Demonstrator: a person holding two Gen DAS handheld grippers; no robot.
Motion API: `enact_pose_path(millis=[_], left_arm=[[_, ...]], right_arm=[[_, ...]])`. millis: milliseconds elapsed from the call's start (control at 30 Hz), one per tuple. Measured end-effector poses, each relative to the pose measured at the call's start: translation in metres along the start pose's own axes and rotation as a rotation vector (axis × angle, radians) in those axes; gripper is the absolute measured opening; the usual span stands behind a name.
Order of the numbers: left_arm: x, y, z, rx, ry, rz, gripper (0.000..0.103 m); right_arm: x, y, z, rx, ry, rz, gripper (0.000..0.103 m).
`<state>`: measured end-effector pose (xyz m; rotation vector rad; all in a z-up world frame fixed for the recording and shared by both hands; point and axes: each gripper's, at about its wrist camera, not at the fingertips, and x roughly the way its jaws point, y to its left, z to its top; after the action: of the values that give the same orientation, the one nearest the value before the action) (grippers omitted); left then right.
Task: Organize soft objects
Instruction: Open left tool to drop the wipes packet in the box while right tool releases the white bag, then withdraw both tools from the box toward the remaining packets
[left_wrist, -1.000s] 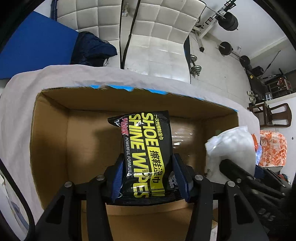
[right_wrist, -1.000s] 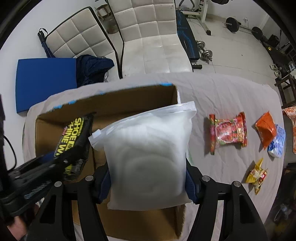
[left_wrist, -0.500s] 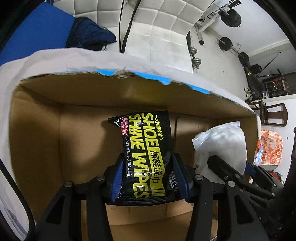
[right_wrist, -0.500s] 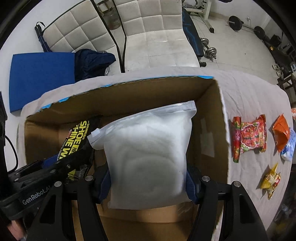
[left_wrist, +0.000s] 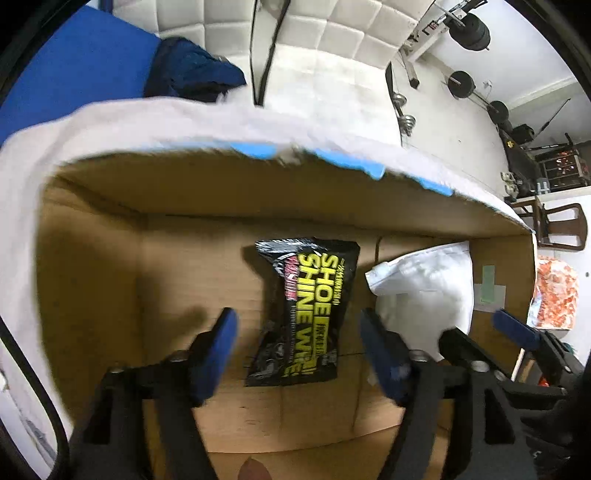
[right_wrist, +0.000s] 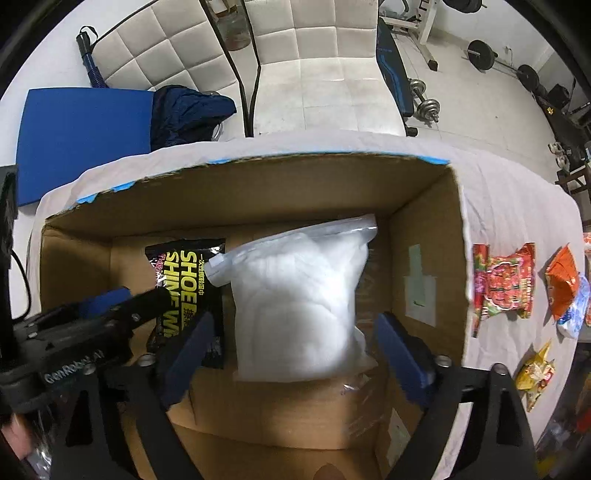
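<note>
A black shoe wipes pack (left_wrist: 308, 314) lies on the floor of the open cardboard box (left_wrist: 258, 192). My left gripper (left_wrist: 299, 347) is open just above it, fingers apart on either side. A white soft bag (right_wrist: 299, 306) lies in the box to the right of the wipes pack (right_wrist: 184, 280). My right gripper (right_wrist: 291, 350) is open over it, its blue pads apart from the bag. The bag also shows in the left wrist view (left_wrist: 428, 288), with the right gripper (left_wrist: 484, 339) in front of it.
The box (right_wrist: 424, 236) sits on a table with a pale cloth (right_wrist: 517, 206). Several snack packets lie on the cloth to the right: a red one (right_wrist: 504, 288), an orange one (right_wrist: 561, 280), a yellow one (right_wrist: 535, 373). White chairs stand beyond the table.
Both grippers have moved down into the box and opened. The wipes pack and the white bag have been let go and now lie on the box floor.
</note>
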<state>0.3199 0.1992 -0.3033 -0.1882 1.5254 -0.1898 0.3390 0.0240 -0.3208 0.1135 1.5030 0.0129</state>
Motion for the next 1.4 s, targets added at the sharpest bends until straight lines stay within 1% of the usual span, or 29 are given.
enact_pose_path(millis=[33, 100, 133, 267, 400, 500, 567, 600, 667, 867, 1000, 1100, 1233, 1333, 1400], left_arm=[[-0.006, 0.002, -0.003, 0.002, -0.016, 0.016, 0.082], [-0.014, 0.003, -0.008, 0.004, -0.037, 0.042, 0.094], [-0.021, 0.003, -0.013, 0.007, -0.057, 0.057, 0.096], [-0.040, 0.007, -0.032, 0.016, -0.111, 0.086, 0.101], [-0.057, 0.012, -0.052, 0.011, -0.152, 0.094, 0.101], [-0.072, 0.003, -0.067, 0.015, -0.183, 0.096, 0.101], [-0.087, 0.000, -0.083, 0.034, -0.220, 0.125, 0.101], [-0.094, -0.005, -0.081, 0.038, -0.230, 0.134, 0.101], [-0.106, -0.009, -0.095, 0.052, -0.256, 0.153, 0.101], [-0.131, -0.017, -0.123, 0.028, -0.296, 0.145, 0.101], [-0.144, -0.030, -0.140, 0.026, -0.299, 0.149, 0.101], [-0.149, -0.040, -0.148, 0.022, -0.300, 0.141, 0.101], [-0.158, -0.066, -0.157, 0.028, -0.313, 0.132, 0.101], [-0.164, -0.100, -0.159, 0.054, -0.322, 0.114, 0.101], [-0.164, -0.123, -0.158, 0.081, -0.322, 0.112, 0.101]], right_arm=[[-0.005, 0.000, -0.002, -0.003, -0.002, -0.003, 0.099], [-0.012, 0.000, -0.006, -0.010, 0.001, -0.008, 0.101], [-0.017, 0.001, -0.010, -0.019, 0.001, -0.016, 0.103], [-0.034, 0.002, -0.030, -0.041, -0.009, -0.031, 0.103], [-0.049, 0.004, -0.053, -0.043, -0.025, -0.042, 0.103], [-0.064, 0.007, -0.067, -0.053, -0.054, -0.056, 0.103], [-0.076, 0.007, -0.079, -0.056, -0.073, -0.051, 0.103], [-0.083, 0.006, -0.085, -0.054, -0.082, -0.050, 0.103], [-0.093, 0.006, -0.094, -0.052, -0.095, -0.046, 0.103], [-0.129, 0.005, -0.122, -0.059, -0.135, -0.019, 0.103], [-0.149, -0.003, -0.139, -0.065, -0.150, 0.002, 0.103], [-0.165, -0.014, -0.151, -0.064, -0.157, 0.035, 0.103], [-0.182, -0.033, -0.160, -0.052, -0.167, 0.075, 0.103], [-0.193, -0.063, -0.164, -0.026, -0.166, 0.103, 0.103], [-0.199, -0.087, -0.165, -0.005, -0.169, 0.105, 0.103]])
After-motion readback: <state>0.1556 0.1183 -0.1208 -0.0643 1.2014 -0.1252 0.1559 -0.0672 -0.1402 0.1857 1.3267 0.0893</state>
